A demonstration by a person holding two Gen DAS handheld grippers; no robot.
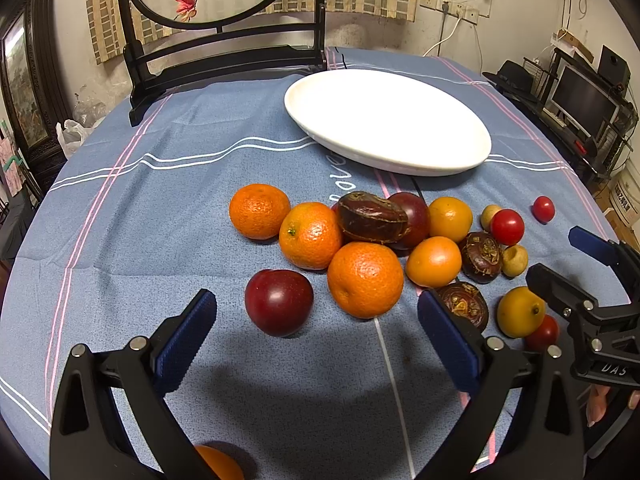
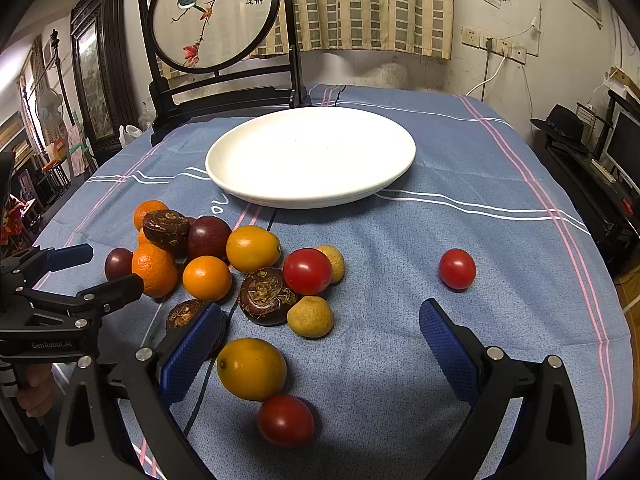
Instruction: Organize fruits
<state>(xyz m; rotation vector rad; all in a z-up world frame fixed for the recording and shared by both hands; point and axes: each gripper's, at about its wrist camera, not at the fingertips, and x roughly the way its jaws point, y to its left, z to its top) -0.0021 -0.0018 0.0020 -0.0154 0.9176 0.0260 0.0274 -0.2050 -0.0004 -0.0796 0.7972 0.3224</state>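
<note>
Both tongs (image 1: 316, 320) (image 2: 320, 336) gape (empty) over fruit; plate (image 2: 224, 176) possibly bare.

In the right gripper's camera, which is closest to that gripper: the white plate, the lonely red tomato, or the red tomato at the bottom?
1. Bottom red tomato, between the right gripper fingers.
2. Lonely red tomato, farther ahead on the right.
3. White plate, farthest, at the back.

A blue striped tablecloth (image 2: 460, 184) covers the table; on it a white plate (image 2: 312, 156) at 12 o'clock, fruit (image 2: 256, 280) piled at 8.
</note>
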